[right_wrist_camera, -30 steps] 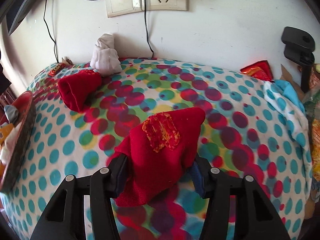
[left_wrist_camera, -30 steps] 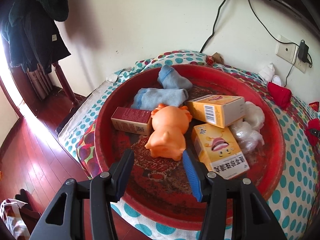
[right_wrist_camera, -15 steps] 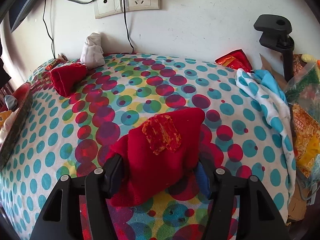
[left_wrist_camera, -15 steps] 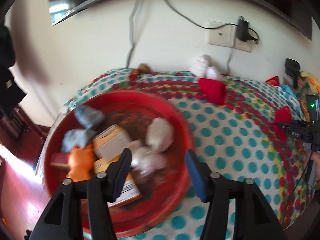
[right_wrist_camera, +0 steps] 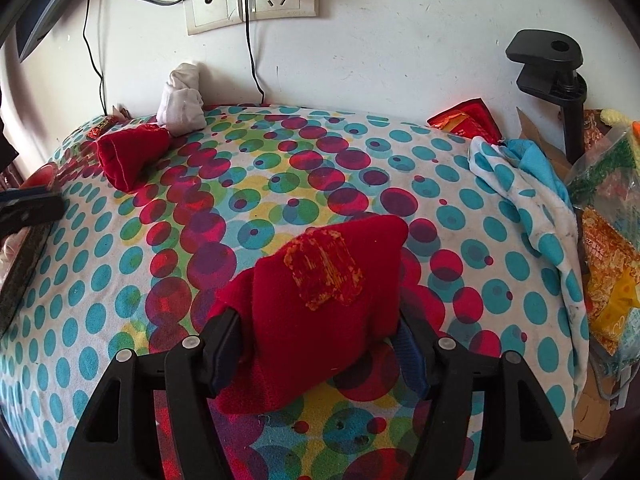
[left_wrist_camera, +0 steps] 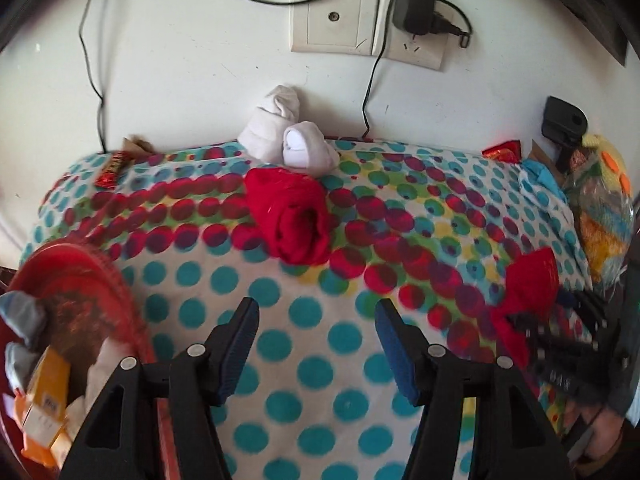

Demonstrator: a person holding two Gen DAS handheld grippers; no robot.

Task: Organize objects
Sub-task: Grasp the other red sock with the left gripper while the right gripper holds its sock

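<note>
My left gripper [left_wrist_camera: 316,306] hangs open over the polka-dot cloth [left_wrist_camera: 280,360] with nothing between its fingers. A rolled red sock [left_wrist_camera: 296,220] lies just beyond it, and a pair of rolled white socks [left_wrist_camera: 288,136] sits against the wall. The red basin [left_wrist_camera: 80,256] with boxes and socks is at the lower left. My right gripper [right_wrist_camera: 316,316] has a red sock with a gold patch [right_wrist_camera: 320,280] between its jaws. They are opening, and both pads still touch the sock, which rests on the cloth. The left gripper [right_wrist_camera: 28,206] shows at that view's left edge.
A wrapped candy bar [left_wrist_camera: 114,170] lies near the wall at the left. A black clamp stand [right_wrist_camera: 552,72], snack bags [right_wrist_camera: 608,264] and a blue-and-white cloth [right_wrist_camera: 532,196] crowd the table's right edge. Cables hang from the wall sockets [left_wrist_camera: 360,20].
My left gripper swung right from above the red basin to over the cloth. The right gripper's jaws spread wider around the red sock, which kept its place.
</note>
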